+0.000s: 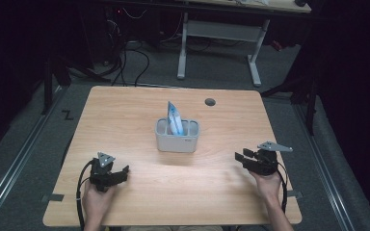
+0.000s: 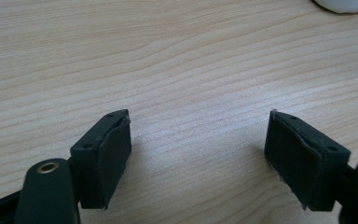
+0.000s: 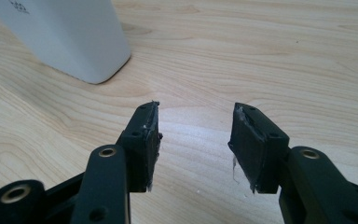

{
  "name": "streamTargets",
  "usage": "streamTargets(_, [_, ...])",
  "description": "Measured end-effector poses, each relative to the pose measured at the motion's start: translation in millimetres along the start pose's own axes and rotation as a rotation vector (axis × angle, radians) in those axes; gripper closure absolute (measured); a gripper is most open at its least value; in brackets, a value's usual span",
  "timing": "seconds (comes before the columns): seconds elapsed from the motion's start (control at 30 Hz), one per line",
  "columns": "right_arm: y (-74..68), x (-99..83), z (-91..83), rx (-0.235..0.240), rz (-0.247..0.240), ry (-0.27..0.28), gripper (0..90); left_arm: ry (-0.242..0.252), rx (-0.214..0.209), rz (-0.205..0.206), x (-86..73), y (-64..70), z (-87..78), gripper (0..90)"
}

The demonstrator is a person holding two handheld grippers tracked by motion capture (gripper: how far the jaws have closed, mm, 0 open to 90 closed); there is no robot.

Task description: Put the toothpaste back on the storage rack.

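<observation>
two claws rest low on the wooden surface (image 1: 139, 103), one near each front corner, with a white holder (image 1: 176, 136) standing well ahead of and between them. the holder is the largest thing to handle: a squat, divided, rigid-looking container with smooth walls, likely light and a bit slippery, so it is best pinched across one wall at the rim. it sits ahead and to the right of the left claw (image 1: 121, 172), and ahead and to the left of the right claw (image 1: 239, 157); in the right gripper view its rounded corner (image 3: 70, 42) stands near, up and left of the jaws. the blue-and-white packet (image 1: 174, 117) stands upright in the holder's middle compartment, its top poking above the rim. it looks thin, soft and crinkly, light enough to lift easily but quick to crumple; the exposed upper edge is the place to nip it. both claws are spread wide with nothing between their pads, left (image 2: 114, 156) and right (image 3: 151, 140) alike.
</observation>
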State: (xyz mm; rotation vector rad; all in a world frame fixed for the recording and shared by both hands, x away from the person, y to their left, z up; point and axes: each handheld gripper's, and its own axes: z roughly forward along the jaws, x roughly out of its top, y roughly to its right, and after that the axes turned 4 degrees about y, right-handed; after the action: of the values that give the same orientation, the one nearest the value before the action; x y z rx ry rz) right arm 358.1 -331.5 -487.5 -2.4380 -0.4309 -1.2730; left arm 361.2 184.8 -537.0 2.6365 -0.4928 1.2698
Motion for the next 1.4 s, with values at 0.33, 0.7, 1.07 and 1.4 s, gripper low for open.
streamTargets(0.33, [-7.8, -13.0, 6.7, -0.02, -0.045, -0.032, 51.5, 0.0, 0.0, 0.0, 0.0, 0.0, 0.0, 23.2])
streamTargets(0.7, [-8.7, -27.2, 13.5, -0.026, -0.035, -0.056, 51.2, 0.0, 0.001, -0.001, 0.1, 0.1, 0.0, 23.2])
streamTargets(1.07, [-15.3, -38.9, 20.3, -0.043, -0.053, -0.081, 50.7, 0.0, 0.001, -0.001, 0.0, 0.1, 0.0, 23.2])
streamTargets(1.4, [-20.9, -40.6, 23.3, -0.058, -0.091, -0.096, 50.0, 0.0, 0.001, -0.001, 0.0, 0.2, 0.0, 23.2])
